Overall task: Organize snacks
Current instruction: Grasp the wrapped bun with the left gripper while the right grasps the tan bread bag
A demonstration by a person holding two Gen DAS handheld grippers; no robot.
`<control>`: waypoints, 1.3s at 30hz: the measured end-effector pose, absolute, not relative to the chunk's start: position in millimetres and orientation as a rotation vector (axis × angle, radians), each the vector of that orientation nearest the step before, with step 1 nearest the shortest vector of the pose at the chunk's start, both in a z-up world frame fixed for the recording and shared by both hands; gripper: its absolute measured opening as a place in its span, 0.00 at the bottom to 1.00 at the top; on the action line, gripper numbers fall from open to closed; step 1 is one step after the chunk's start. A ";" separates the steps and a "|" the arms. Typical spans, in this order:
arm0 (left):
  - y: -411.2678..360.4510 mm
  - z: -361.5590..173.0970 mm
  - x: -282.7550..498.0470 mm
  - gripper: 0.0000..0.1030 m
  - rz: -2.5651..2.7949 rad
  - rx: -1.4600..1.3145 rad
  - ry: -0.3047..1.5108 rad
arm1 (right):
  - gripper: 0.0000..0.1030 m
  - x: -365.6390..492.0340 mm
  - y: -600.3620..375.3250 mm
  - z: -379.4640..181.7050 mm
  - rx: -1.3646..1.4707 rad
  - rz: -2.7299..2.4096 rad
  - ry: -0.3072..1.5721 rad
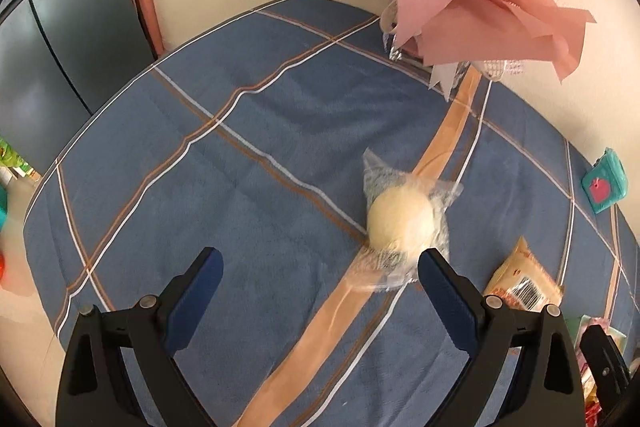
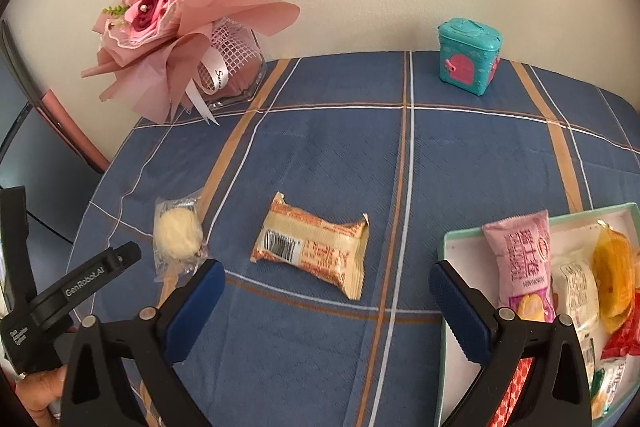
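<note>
The blue checked tablecloth with orange and white lines (image 2: 320, 155) covers the whole table. At its right edge stands the pale green tray with a white inside (image 2: 450, 239), which already holds several snack packets. Two snacks lie outside the tray on the cloth.

The bigger one is the orange and cream foil packet with a barcode (image 2: 310, 245); it lies flat near the middle, well apart from the tray. It looks light and a little stiff, with crimped ends. I think a hold across its short middle is safest, because the foil may slip.

The smaller one is the round cream-coloured cake in clear plastic wrap (image 1: 400, 223). It lies just in front of the left gripper (image 1: 320, 267), near the right finger. It seems soft and easy to crush, so a gentle hold on the round body is better than on the loose wrap.

The left gripper has its fingers wide apart and empty. The right gripper (image 2: 326, 281) is also spread wide, holding nothing.
</note>
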State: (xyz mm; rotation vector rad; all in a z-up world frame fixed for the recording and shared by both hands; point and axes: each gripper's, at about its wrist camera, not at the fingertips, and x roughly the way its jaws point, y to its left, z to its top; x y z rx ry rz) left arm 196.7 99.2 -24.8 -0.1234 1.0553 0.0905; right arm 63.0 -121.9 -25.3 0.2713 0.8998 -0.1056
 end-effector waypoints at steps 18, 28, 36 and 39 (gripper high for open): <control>73.8 -28.7 226.5 0.95 0.032 -0.070 1.063 | 1.00 104.5 -122.8 -56.0 0.198 -0.054 0.957; 71.3 -33.6 233.6 0.95 0.021 -0.067 1.063 | 1.00 120.0 -111.7 -80.8 0.072 -0.046 1.031; 65.8 -39.4 238.5 0.95 -0.001 -0.067 1.089 | 1.00 133.0 -114.8 -96.2 0.089 -0.090 1.035; 66.2 -38.9 239.0 0.95 -0.002 -0.069 1.084 | 1.00 134.9 -119.4 -97.7 0.115 -0.119 1.016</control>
